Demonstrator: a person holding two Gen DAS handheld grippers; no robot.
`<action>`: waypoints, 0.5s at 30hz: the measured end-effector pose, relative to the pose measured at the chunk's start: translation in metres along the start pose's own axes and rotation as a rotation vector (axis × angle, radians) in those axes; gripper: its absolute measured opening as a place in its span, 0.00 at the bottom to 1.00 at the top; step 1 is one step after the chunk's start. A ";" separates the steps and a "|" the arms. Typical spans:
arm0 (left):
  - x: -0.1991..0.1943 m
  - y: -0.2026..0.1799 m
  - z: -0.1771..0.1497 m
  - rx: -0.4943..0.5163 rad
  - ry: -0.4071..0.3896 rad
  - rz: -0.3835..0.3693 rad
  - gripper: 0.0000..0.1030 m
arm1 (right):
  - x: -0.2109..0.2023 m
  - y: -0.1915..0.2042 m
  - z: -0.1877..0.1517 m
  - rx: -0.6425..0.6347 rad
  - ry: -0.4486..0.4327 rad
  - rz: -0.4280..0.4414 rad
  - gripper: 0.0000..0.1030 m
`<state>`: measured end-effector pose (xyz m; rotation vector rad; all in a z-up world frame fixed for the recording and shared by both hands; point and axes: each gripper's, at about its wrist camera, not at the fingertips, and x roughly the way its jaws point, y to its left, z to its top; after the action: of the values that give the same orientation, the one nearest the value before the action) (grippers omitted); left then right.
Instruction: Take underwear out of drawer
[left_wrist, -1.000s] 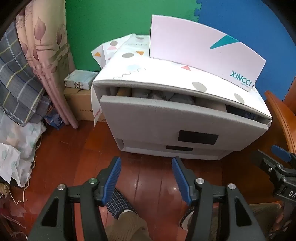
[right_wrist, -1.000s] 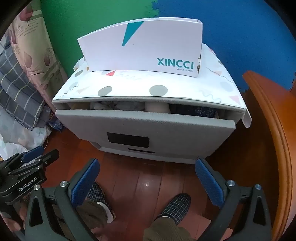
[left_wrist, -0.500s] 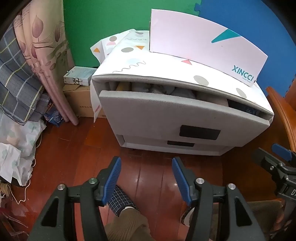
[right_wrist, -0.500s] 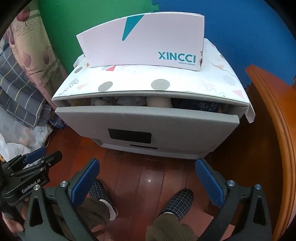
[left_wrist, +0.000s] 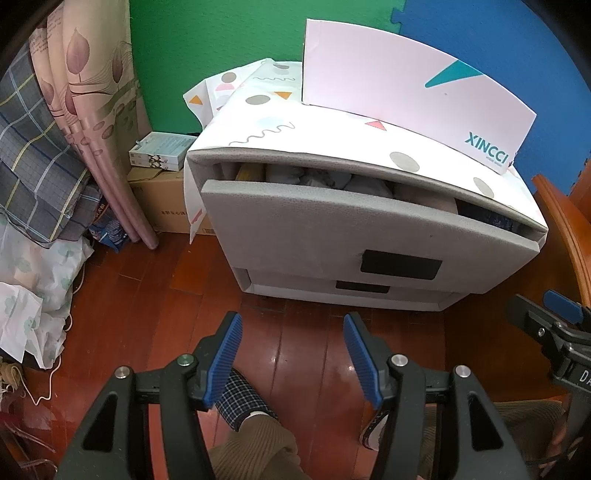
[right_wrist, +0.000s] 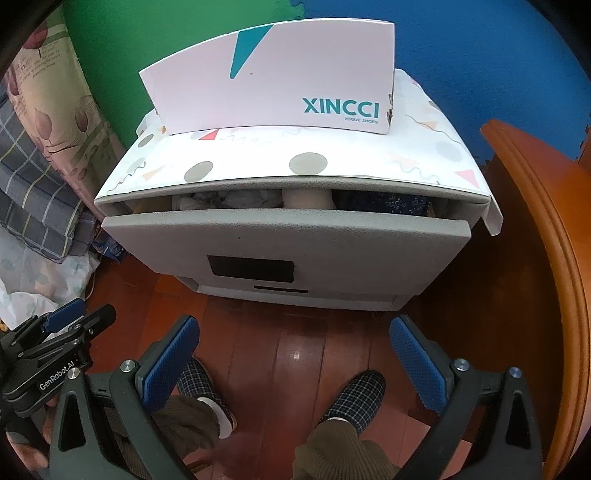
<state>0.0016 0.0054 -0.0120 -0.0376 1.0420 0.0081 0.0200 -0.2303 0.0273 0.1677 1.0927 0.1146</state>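
Note:
A grey drawer cabinet (left_wrist: 332, 236) (right_wrist: 295, 236) stands ahead on the wooden floor. Its top drawer (right_wrist: 288, 229) is pulled out a little. Folded underwear (right_wrist: 229, 199) (left_wrist: 321, 179) shows in the gap: pale grey pieces at left, a beige roll (right_wrist: 306, 197) in the middle, a dark speckled piece (right_wrist: 388, 201) at right. My left gripper (left_wrist: 291, 354) hangs open over the floor, short of the cabinet, holding nothing. My right gripper (right_wrist: 295, 354) is open wide beside it, also with nothing in it.
A white XINCCI shoe box (right_wrist: 273, 85) sits on the cabinet's patterned cover. A curtain (left_wrist: 92, 110), checked bedding (left_wrist: 33, 177) and a cardboard box (left_wrist: 162, 206) crowd the left. An orange wooden edge (right_wrist: 546, 258) runs along the right. The person's slippered feet (right_wrist: 354, 395) stand below.
Both views have crept slightly closer to the cabinet and tipped a little; the drawer, the clothes and both grippers' jaws look unchanged.

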 end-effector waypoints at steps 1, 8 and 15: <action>0.000 0.000 0.000 0.001 0.002 -0.005 0.57 | 0.000 0.000 0.000 -0.001 0.000 0.000 0.99; 0.001 0.000 0.000 0.005 0.003 0.001 0.57 | 0.002 0.001 0.001 0.000 0.004 0.006 0.99; 0.002 0.000 0.001 0.005 0.006 0.002 0.57 | 0.009 -0.001 -0.001 0.013 0.027 0.006 0.99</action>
<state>0.0030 0.0050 -0.0133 -0.0321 1.0478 0.0073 0.0231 -0.2299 0.0185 0.1812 1.1199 0.1152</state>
